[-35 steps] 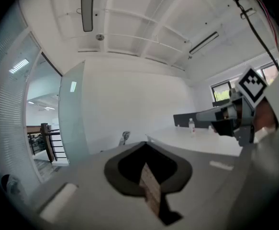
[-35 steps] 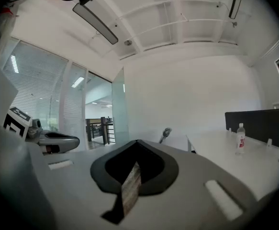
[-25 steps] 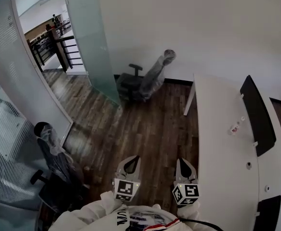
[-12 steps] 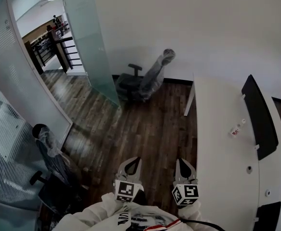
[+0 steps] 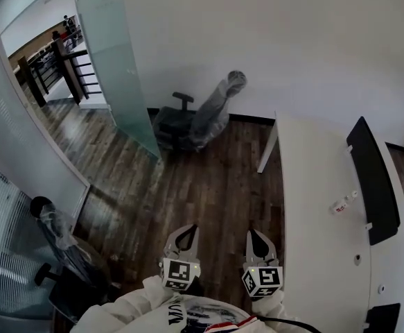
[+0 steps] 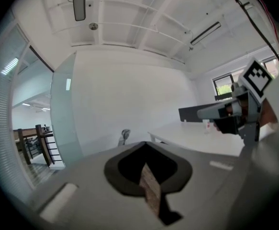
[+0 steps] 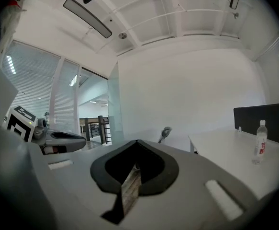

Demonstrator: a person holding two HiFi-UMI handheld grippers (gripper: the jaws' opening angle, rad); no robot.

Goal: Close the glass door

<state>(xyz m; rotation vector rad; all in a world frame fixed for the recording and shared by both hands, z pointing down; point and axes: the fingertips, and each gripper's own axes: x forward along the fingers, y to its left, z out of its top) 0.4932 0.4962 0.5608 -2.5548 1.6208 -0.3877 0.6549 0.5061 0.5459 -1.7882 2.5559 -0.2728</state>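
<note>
One open glass door (image 5: 111, 54), one white desk (image 5: 312, 207), left tool (image 5: 190, 229) and right tool (image 5: 252, 232) closed, empty

Your left hand-held gripper (image 6: 145, 145) has its jaws together with nothing between them. The frosted glass door (image 6: 62, 114) stands at nine o'clock, with the white surface (image 6: 201, 140) and your right hand-held gripper (image 6: 216, 112) at three.

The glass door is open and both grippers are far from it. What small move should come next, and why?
Probably a step forward and left, toward the glass door. It stands open across the wooden floor, while the left gripper and right gripper hang close to the body, jaws together and empty, so neither seems able to reach it yet.
</note>
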